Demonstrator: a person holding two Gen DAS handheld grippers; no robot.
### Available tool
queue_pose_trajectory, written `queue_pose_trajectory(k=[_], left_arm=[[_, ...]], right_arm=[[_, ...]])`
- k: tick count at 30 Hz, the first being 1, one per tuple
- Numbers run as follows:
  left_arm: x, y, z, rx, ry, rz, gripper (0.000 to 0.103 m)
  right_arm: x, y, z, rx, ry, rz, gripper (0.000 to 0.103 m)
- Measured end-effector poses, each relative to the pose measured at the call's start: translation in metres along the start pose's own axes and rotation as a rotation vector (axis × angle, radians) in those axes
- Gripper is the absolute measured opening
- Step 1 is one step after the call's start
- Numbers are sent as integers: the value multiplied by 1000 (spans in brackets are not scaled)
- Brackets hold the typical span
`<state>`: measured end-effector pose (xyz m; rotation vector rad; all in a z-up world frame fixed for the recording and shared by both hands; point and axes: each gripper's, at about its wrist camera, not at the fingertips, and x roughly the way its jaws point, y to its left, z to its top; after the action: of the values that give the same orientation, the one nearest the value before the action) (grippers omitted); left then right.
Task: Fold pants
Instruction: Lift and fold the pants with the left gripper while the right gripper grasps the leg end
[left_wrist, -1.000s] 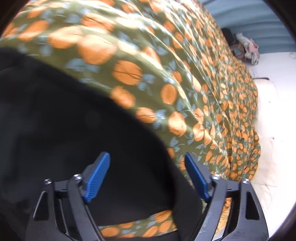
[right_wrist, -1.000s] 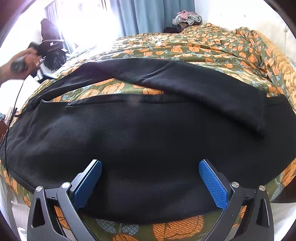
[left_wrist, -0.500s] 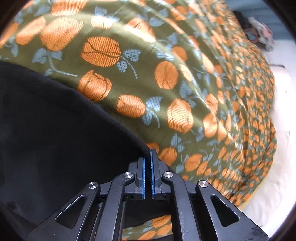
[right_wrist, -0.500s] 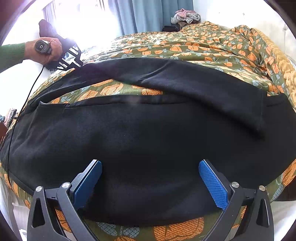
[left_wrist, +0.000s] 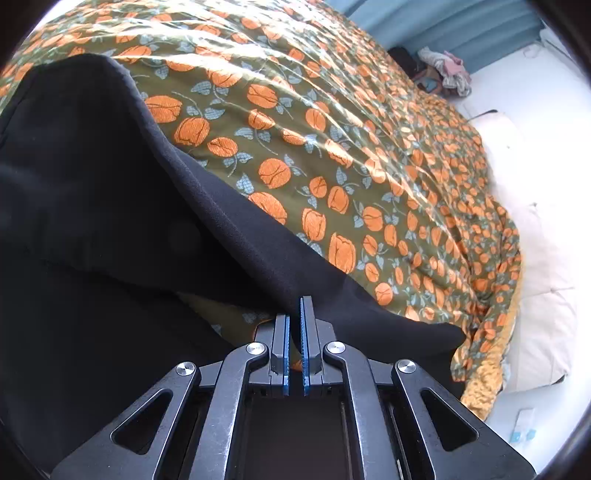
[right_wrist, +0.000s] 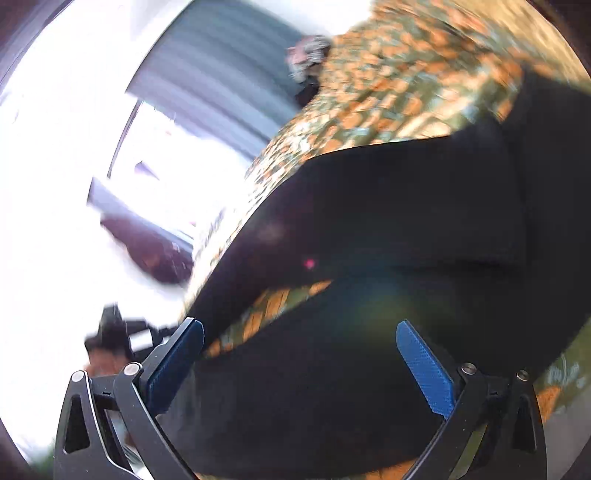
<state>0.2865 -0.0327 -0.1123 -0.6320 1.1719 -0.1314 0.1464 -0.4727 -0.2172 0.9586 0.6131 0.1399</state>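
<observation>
Black pants (left_wrist: 92, 192) lie on a bed with an olive cover printed with orange fruit (left_wrist: 332, 122). My left gripper (left_wrist: 294, 325) is shut on the hem edge of one pant leg and holds it lifted off the cover, so the cloth drapes away to the upper left. In the blurred right wrist view the pants (right_wrist: 388, 229) fill the middle, with a strip of cover showing between two layers. My right gripper (right_wrist: 299, 347) is open and empty just above the near part of the pants.
A white pillow and mattress edge (left_wrist: 535, 258) lie right of the cover. A pile of clothes (left_wrist: 447, 70) sits by blue curtains (left_wrist: 461, 33) at the far end. A bright window (right_wrist: 74, 147) and a dark object (right_wrist: 147, 251) are left of the bed.
My left gripper, shut on the pant leg hem, has lifted it off the cover. My right gripper has swung and tilted sharply, blurring its view; it stays open.
</observation>
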Motion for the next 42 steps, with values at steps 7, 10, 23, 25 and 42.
queue_pose_trajectory(k=[7, 10, 23, 25, 42], left_arm=[[-2, -5, -6, 39, -39, 13, 3], [-6, -4, -14, 58, -54, 19, 3], [-71, -2, -136, 182, -190, 103, 3], [-69, -1, -153, 184, -189, 110, 3], [-44, -35, -196, 354, -145, 165, 3]], right_arm=[[-8, -33, 30, 181, -90, -83, 92], [-9, -49, 36, 284, -107, -161, 60], [-84, -22, 111, -58, -68, -329, 12], [-97, -23, 124, -119, -64, -371, 12], [-106, -32, 150, -357, 15, -457, 12]])
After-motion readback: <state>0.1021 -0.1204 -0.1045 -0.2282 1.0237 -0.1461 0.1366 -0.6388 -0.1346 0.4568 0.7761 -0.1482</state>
